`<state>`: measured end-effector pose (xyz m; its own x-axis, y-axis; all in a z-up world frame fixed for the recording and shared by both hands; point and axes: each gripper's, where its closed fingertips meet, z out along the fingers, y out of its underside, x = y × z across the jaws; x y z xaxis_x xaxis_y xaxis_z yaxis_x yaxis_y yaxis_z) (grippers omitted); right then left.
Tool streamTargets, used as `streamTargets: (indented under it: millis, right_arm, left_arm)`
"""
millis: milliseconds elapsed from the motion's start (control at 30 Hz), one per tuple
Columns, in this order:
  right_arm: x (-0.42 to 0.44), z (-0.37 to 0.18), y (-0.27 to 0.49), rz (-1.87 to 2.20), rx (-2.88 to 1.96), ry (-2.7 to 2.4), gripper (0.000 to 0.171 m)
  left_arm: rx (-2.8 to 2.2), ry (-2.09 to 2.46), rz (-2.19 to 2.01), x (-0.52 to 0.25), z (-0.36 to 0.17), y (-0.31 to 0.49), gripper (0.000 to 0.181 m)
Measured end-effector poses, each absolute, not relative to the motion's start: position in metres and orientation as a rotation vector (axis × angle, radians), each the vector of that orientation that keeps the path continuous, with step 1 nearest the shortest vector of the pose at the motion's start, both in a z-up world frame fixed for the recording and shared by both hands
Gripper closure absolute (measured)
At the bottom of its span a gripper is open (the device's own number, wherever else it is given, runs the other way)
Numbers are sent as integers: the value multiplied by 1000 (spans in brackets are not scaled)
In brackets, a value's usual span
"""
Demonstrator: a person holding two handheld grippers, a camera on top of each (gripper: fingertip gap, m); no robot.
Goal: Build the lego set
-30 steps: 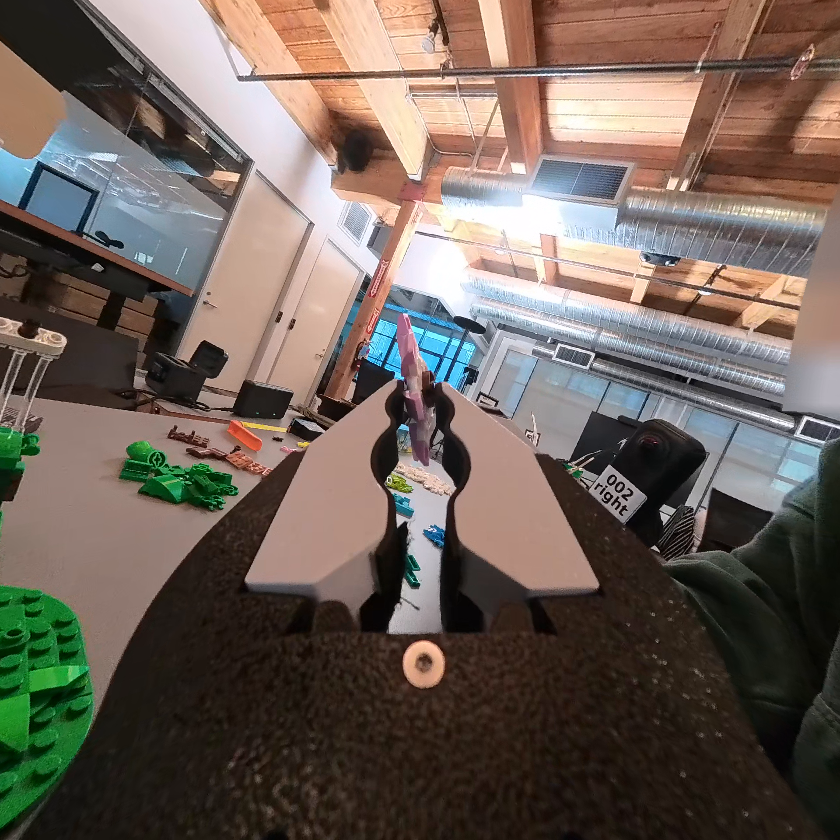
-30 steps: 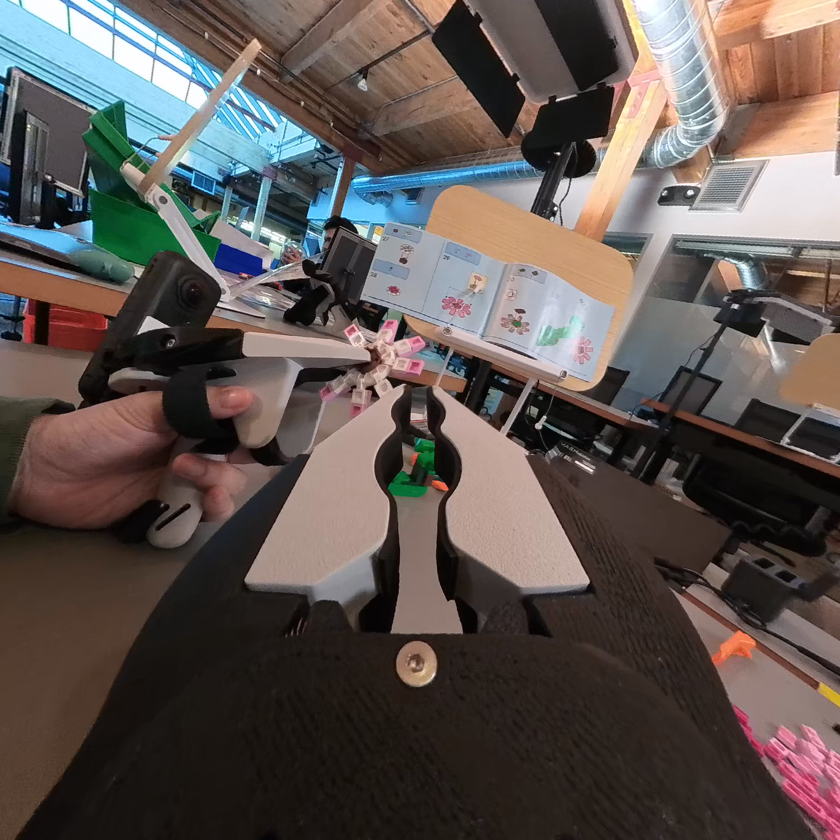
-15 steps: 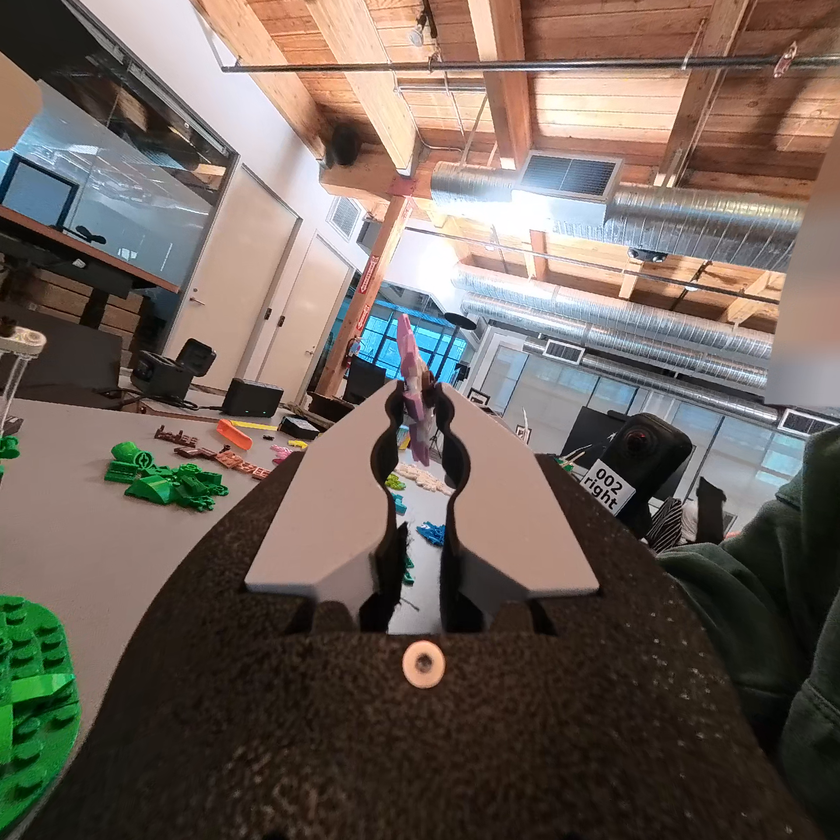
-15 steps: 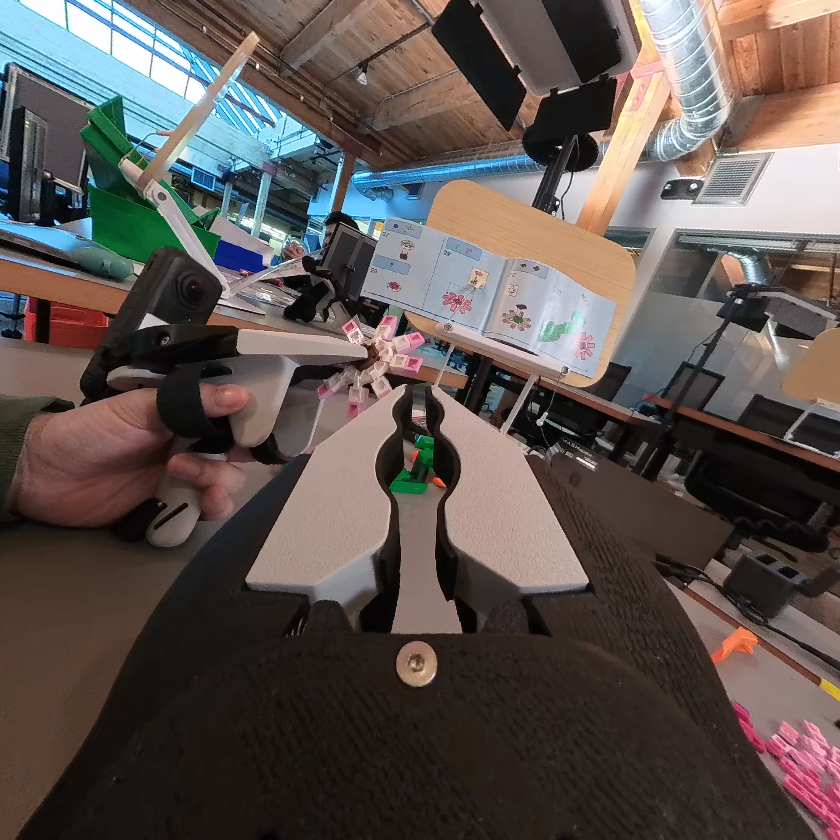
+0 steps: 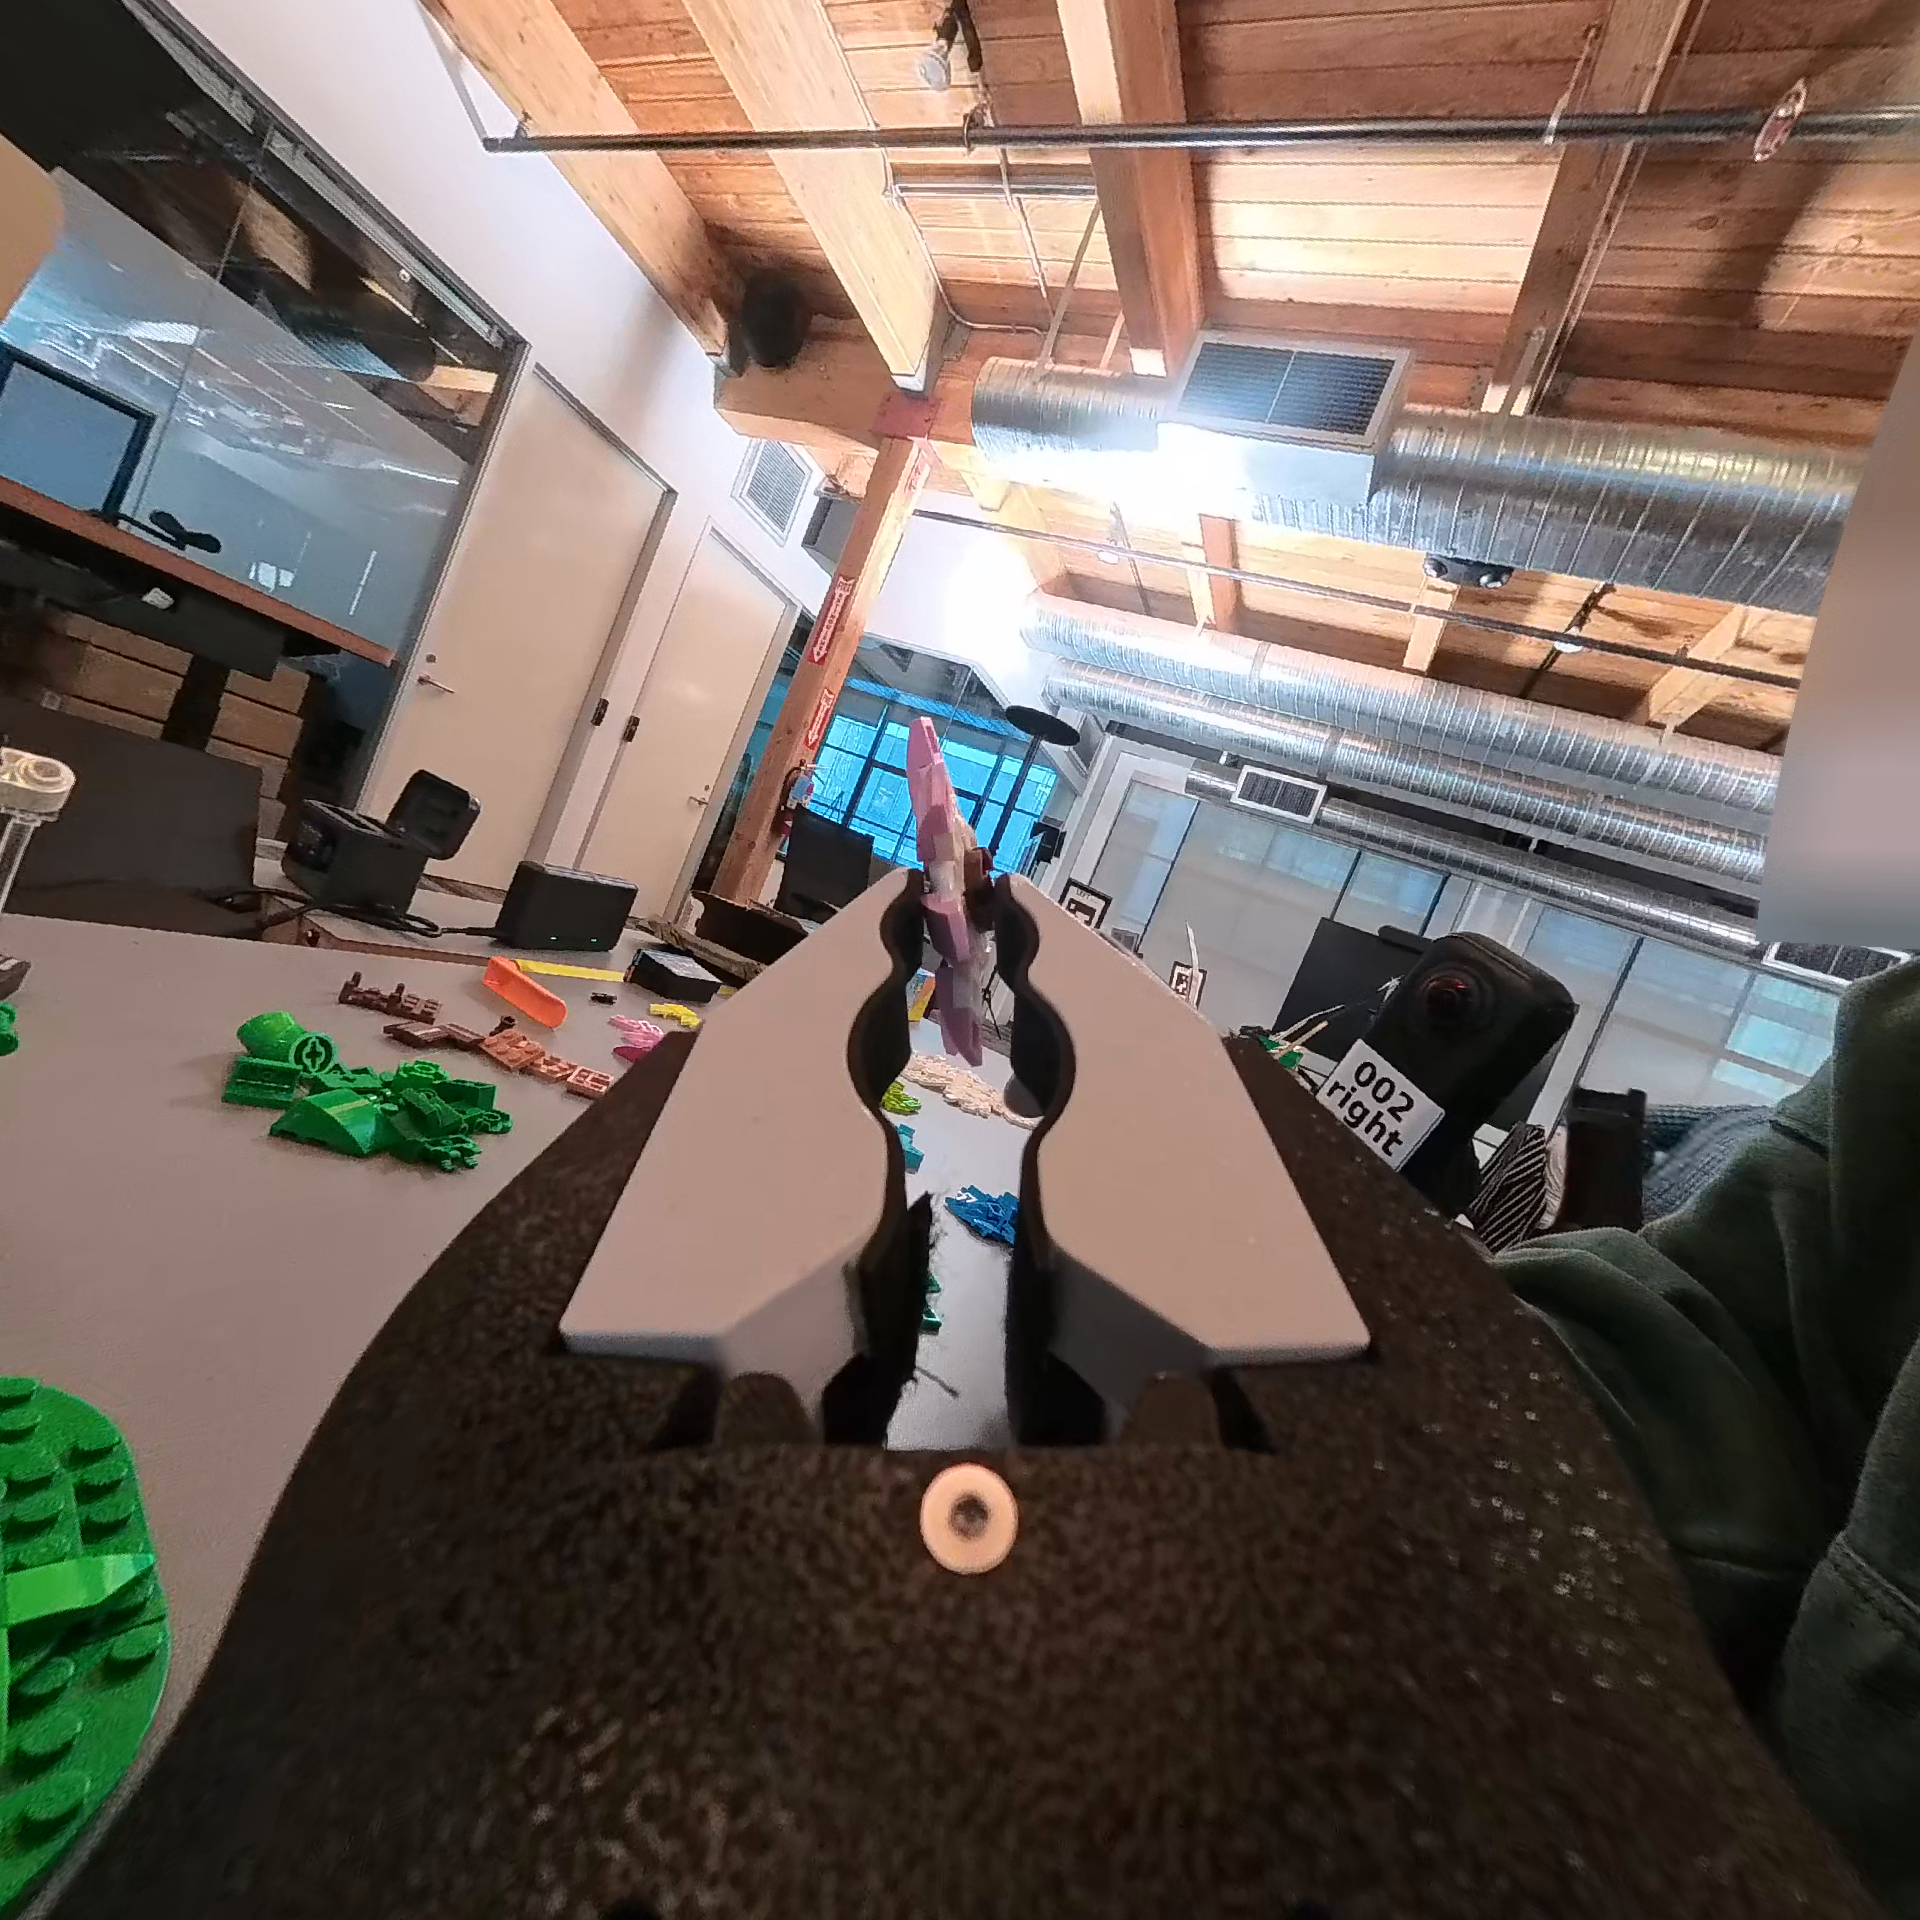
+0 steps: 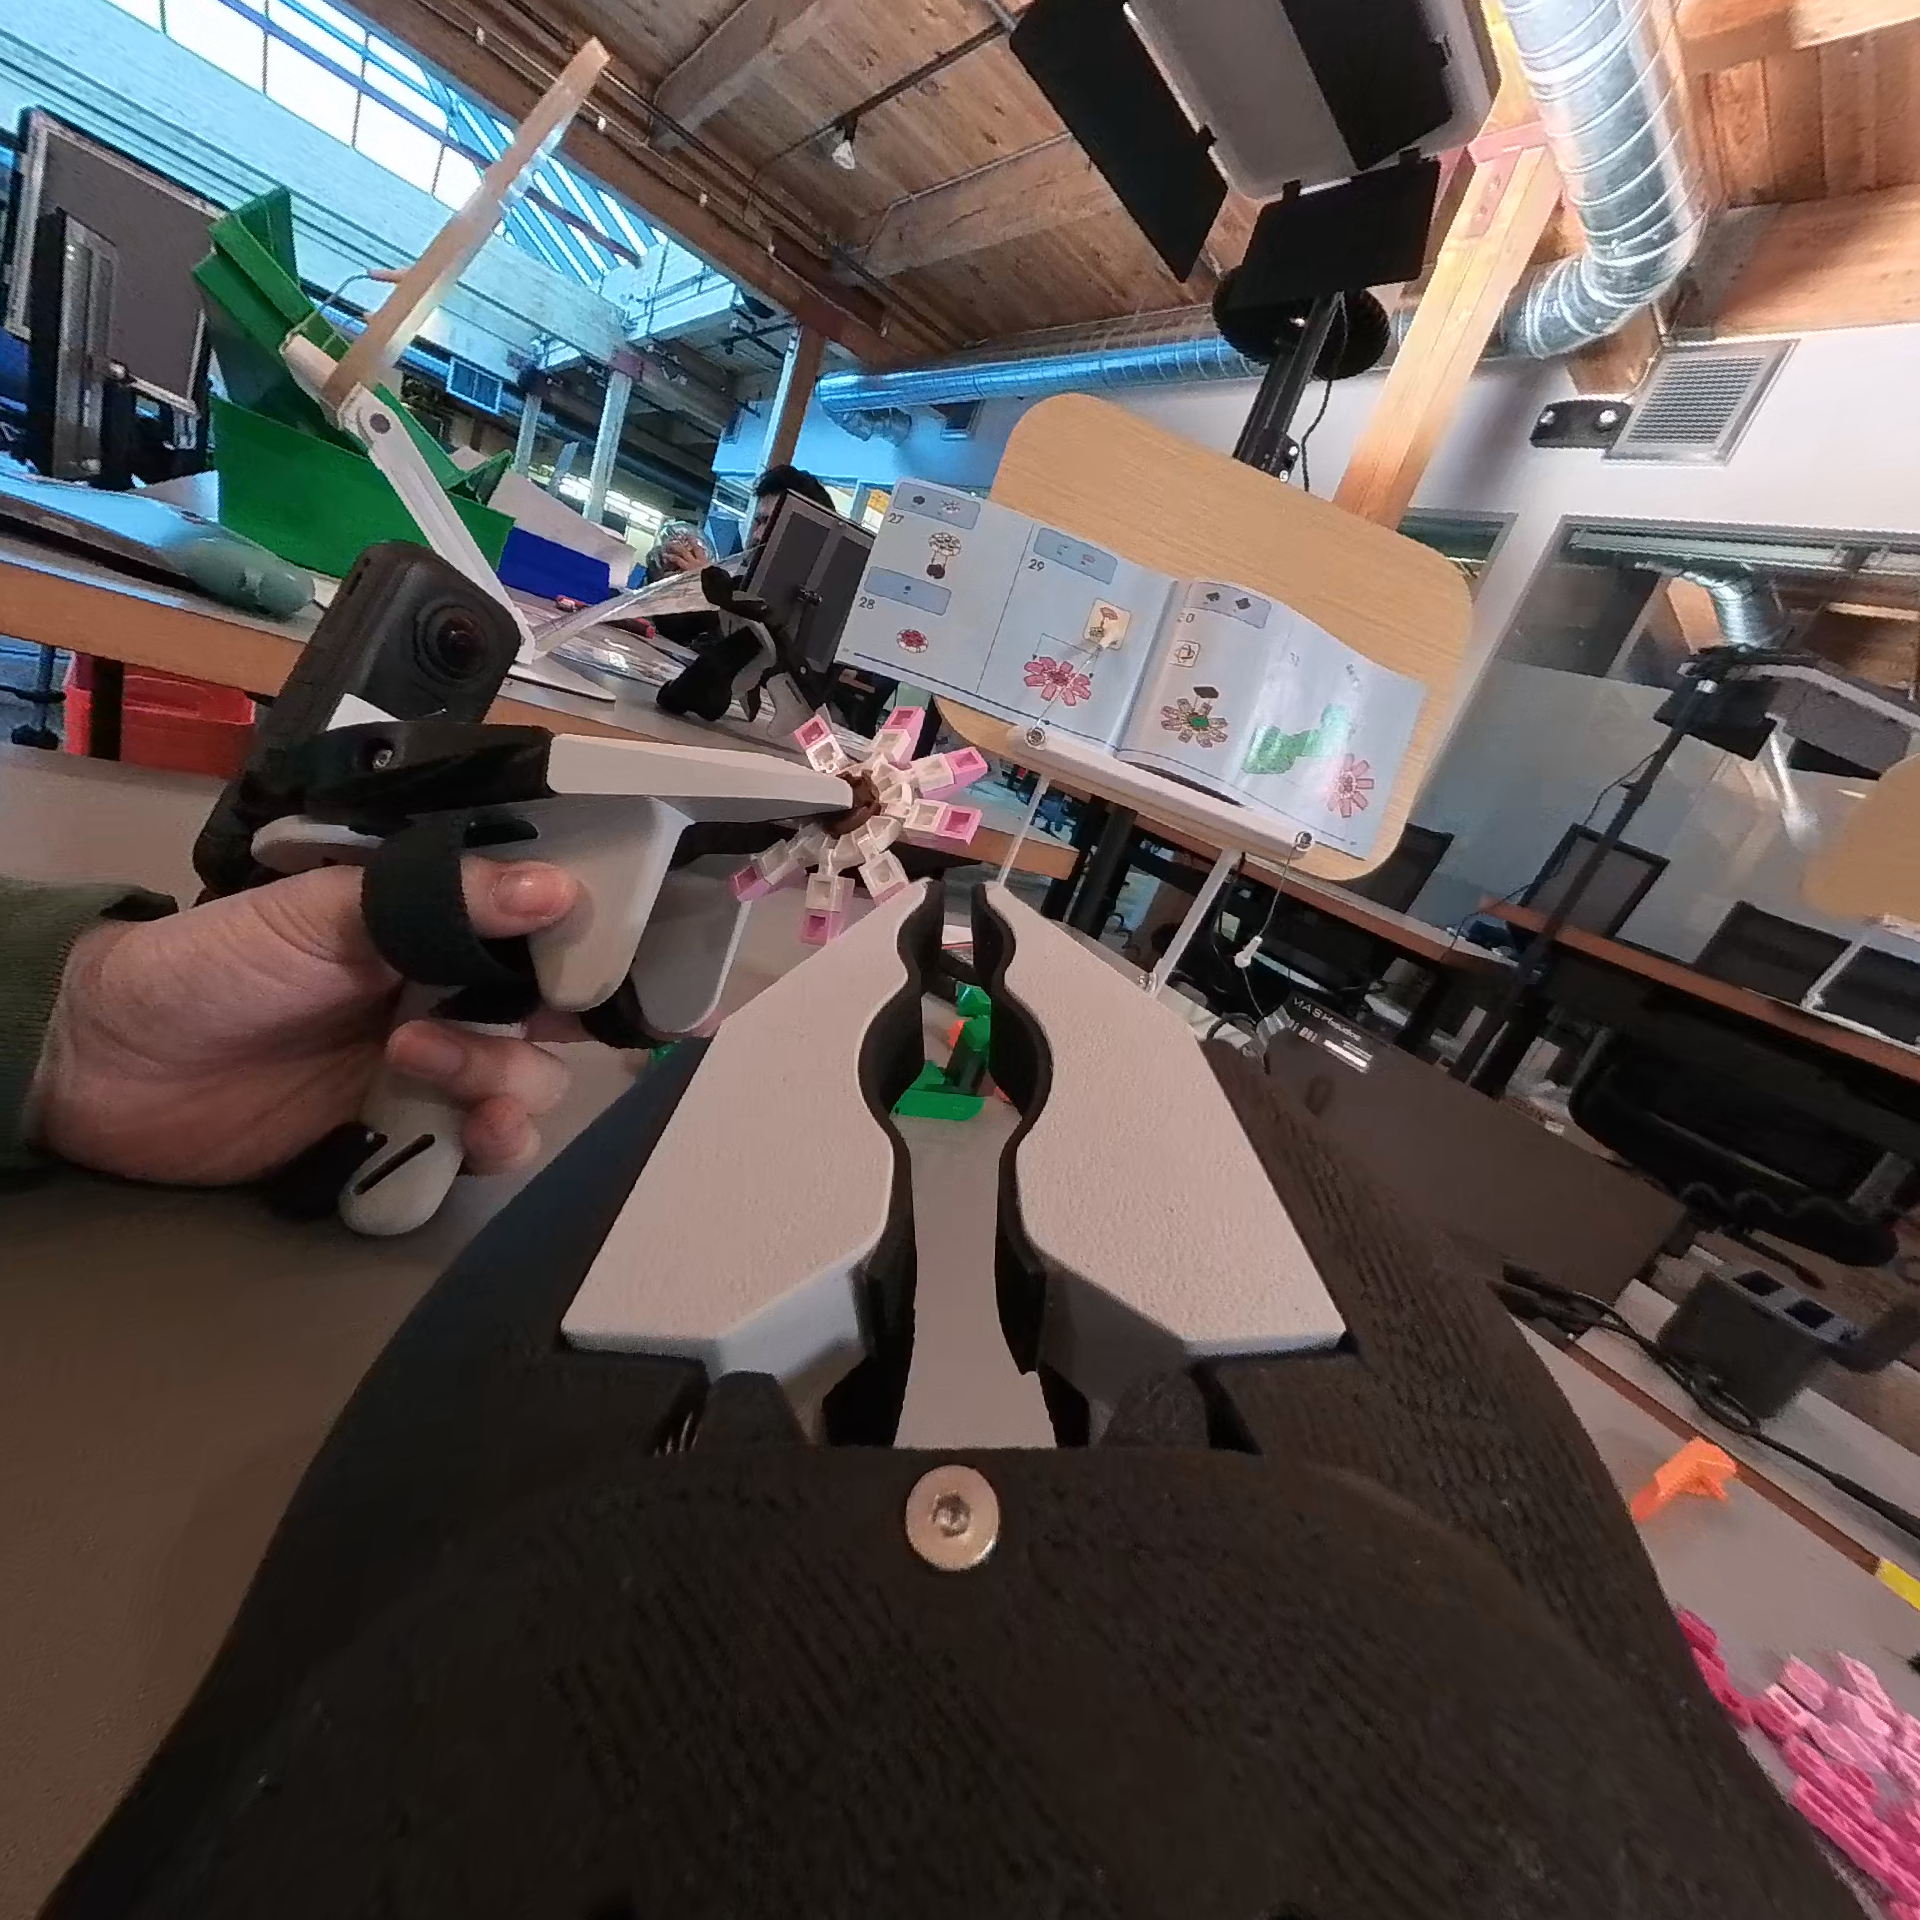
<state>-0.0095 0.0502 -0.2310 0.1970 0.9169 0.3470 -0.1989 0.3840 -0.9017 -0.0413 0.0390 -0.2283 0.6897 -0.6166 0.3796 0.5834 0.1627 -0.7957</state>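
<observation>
My left gripper (image 5: pixel 961 883) is shut on a pink and white lego flower (image 5: pixel 940 894), seen edge-on and held in the air. In the right wrist view the same flower (image 6: pixel 878 805) faces me, its brown centre pinched at the left gripper's tips, just up and left of my right gripper (image 6: pixel 956 899). The right jaws stand almost together with a narrow slit, and nothing shows between them. A green lego build (image 6: pixel 951 1081) stands on the table beyond them. The open instruction booklet (image 6: pixel 1143 686) rests on a wooden stand behind.
A round green baseplate (image 5: pixel 62 1610) lies at the left near edge. Loose green pieces (image 5: pixel 364 1101), brown pieces (image 5: pixel 488 1049), an orange tool (image 5: pixel 525 992) and blue pieces (image 5: pixel 982 1210) lie on the table. A pink piece pile (image 6: pixel 1829 1745) and a black box (image 6: pixel 1745 1340) are at the right. The gap from one gripper's tips to the other's is roughly 4 centimetres.
The left gripper has turned slightly right, so the green baseplate slid toward the left edge of its view. It still holds the flower. The right gripper has barely moved.
</observation>
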Motion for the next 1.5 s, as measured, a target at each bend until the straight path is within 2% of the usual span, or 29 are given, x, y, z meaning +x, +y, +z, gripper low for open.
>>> streamTargets:
  millis: [967, 1300, 1500]
  right_arm:
    - [-9, -231, 53, 920, -846, -1070, 165]
    - [-8, -229, 51, 916, -840, -1075, 166]
    - [4, -222, 81, 873, -954, -971, 161]
  left_arm:
    - [-1122, 17, -830, -45, -229, 41, 172]
    - [-1077, -9, -671, -63, -223, 37, 172]
    - [-1097, 21, -526, -68, -224, 38, 172]
